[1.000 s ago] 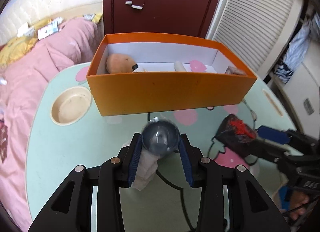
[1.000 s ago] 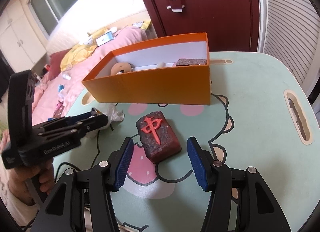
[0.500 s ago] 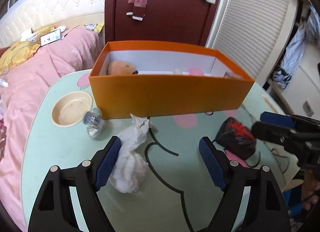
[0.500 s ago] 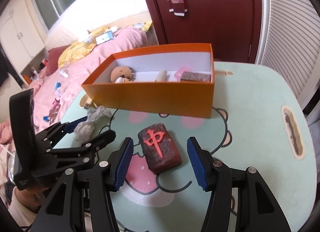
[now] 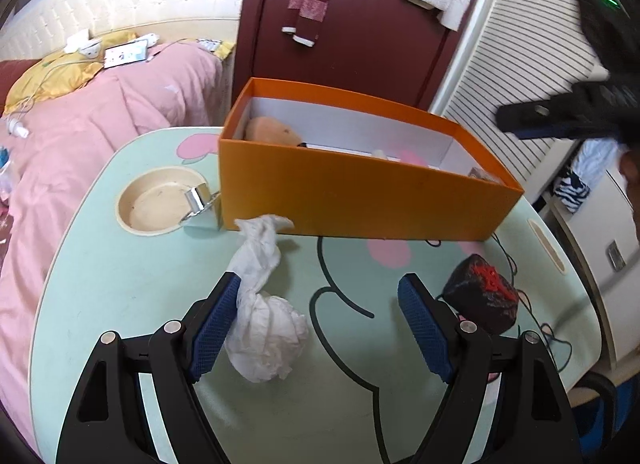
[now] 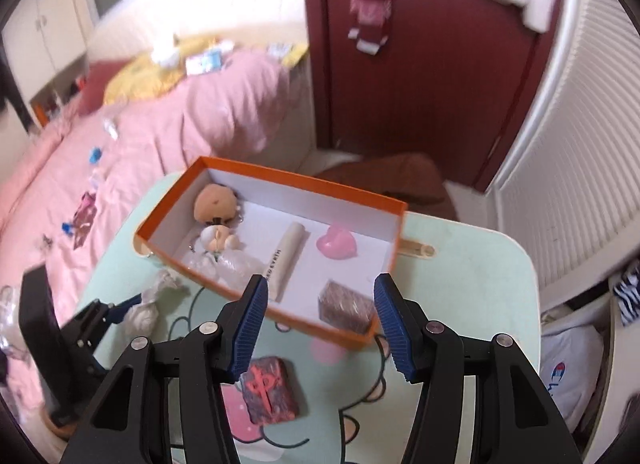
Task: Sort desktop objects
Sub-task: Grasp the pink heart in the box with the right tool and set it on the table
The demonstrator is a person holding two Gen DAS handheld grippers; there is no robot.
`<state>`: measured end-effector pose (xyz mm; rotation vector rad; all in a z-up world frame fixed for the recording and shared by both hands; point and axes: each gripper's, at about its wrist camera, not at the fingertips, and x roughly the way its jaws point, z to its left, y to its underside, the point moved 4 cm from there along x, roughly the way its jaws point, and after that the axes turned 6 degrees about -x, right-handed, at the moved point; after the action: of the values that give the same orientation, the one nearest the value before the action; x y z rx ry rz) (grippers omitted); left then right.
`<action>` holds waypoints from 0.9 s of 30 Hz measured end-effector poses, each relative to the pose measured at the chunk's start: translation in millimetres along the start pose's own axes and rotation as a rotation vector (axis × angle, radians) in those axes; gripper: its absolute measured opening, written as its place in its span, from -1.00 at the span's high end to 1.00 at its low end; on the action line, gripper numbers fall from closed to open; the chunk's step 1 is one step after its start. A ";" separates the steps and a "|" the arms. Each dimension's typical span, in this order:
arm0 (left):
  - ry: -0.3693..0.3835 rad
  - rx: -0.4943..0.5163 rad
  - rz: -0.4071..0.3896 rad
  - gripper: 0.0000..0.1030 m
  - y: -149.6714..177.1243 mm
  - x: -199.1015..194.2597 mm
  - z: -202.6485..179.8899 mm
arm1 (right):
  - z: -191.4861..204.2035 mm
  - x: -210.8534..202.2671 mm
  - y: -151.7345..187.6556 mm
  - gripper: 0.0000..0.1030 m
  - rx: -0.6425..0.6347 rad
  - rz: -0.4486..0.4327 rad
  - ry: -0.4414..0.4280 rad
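The mint-green desk carries the orange box, rigid card, already holding a plush toy and pink heart. The mahjong-tile block lies on the desk below the right claw, whose jaws stand apart and empty; it looks dense and hard, best gripped across its flat sides. The crumpled tissue, light and soft, touches one pad of the left claw, also wide apart. A shiny bulb-like object, possibly fragile, rests beside the box.
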<state>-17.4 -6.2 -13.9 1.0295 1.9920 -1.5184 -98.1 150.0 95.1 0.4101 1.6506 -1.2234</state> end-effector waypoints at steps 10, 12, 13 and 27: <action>0.004 -0.045 0.001 -0.56 -0.2 2.3 6.4 | -10.1 110.9 -48.6 0.17 0.035 0.378 0.027; 0.004 -0.044 0.001 -0.56 0.1 2.4 5.9 | -15.1 128.5 -48.0 0.18 0.037 0.433 0.078; 0.004 -0.045 0.002 -0.56 0.4 2.4 5.5 | -16.8 134.9 -47.5 0.17 0.041 0.447 0.085; 0.008 -0.053 0.007 -0.56 2.0 3.6 4.6 | -11.9 144.8 -41.3 0.30 -0.019 0.449 0.092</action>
<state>-18.6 -9.2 -19.2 1.0220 2.0201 -1.4523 -198.7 102.7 -7.1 0.7878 1.5360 -0.8619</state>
